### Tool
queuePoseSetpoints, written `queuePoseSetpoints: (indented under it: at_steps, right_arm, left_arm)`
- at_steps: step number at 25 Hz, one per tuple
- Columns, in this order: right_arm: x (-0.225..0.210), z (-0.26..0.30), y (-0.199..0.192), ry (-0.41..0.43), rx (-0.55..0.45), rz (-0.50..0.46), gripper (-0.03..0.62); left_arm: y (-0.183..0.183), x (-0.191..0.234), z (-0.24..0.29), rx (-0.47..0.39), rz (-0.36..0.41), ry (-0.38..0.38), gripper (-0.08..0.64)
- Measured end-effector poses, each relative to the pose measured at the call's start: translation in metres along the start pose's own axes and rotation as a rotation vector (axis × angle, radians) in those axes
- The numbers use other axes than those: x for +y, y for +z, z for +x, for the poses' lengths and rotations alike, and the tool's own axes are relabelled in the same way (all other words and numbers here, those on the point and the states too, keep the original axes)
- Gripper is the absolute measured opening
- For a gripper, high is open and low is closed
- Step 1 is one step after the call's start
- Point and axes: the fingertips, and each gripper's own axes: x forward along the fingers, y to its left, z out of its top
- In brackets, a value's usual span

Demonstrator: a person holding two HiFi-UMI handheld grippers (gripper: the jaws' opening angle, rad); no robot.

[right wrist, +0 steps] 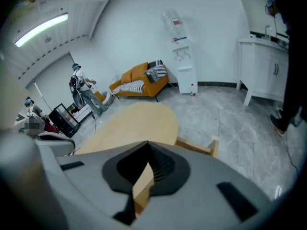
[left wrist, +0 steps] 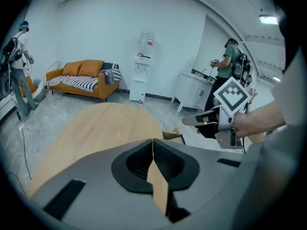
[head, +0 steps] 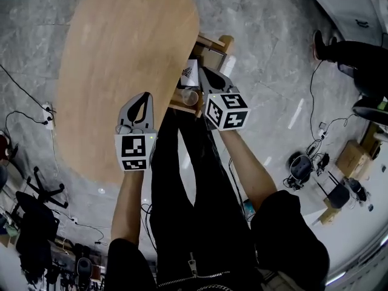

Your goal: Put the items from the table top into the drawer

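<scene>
Oval wooden table (head: 121, 59), drawer (head: 213, 42) holding black-patterned label (head: 190, 73), left gripper (head: 144, 97) and right gripper (head: 204, 71) fingers pressed together, empty

Both claws are out in front of the body, side by side and apart. The left claw (head: 144, 97) points forward and down, its marker cube (head: 134, 152) facing up at the head camera. In its own view the two jaws meet tip to tip, closed with nothing between them. The right claw (head: 204, 71) reaches a little further forward than the left and tilts down as well. Its jaws are pressed together too, and empty. The left forearm (head: 127, 202) runs straight out, bare below a dark sleeve. The right forearm (head: 247, 165) comes in on a slant. Seen from the left claw's view, the right hand (left wrist: 252, 123) grips behind the right claw's cube.
</scene>
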Motion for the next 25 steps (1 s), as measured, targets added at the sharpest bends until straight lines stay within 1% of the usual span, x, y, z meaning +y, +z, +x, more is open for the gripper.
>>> queuePoseSetpoints:
  at_steps: [2,3,6,7,8,12,16,20,25]
  right_arm:
    - [0.02,-0.015,0.027,0.006,-0.073,-0.064,0.009]
    - [0.03,-0.023,0.042,0.003,-0.116,-0.118,0.009]
    - [0.066,-0.048,0.087,-0.012,-0.241,-0.328,0.009]
    - [0.079,-0.057,0.099,-0.002,-0.271,-0.371,0.009]
    - [0.09,-0.065,0.109,0.013,-0.291,-0.393,0.009]
    - [0.118,-0.091,0.132,0.049,-0.305,-0.405,0.008]
    - [0.138,-0.104,0.134,0.062,-0.29,-0.412,0.008]
    - [0.154,-0.125,0.132,0.055,-0.279,-0.411,0.008]
    - [0.177,-0.14,0.137,0.037,-0.282,-0.379,0.008]
  left_arm:
    - [0.01,0.003,-0.008,-0.018,0.001,0.01,0.015]
    - [0.018,0.005,-0.01,-0.033,-0.001,0.017,0.015]
    - [0.044,0.011,-0.019,-0.088,-0.017,0.038,0.015]
    - [0.051,0.012,-0.023,-0.104,-0.026,0.044,0.014]
    - [0.058,0.013,-0.027,-0.119,-0.036,0.049,0.015]
    - [0.088,0.006,-0.046,-0.167,-0.042,0.05,0.014]
    - [0.107,0.005,-0.063,-0.2,-0.052,0.051,0.014]
    - [0.113,0.001,-0.085,-0.216,-0.071,0.054,0.015]
    - [0.11,0.01,-0.11,-0.224,-0.091,0.069,0.014]
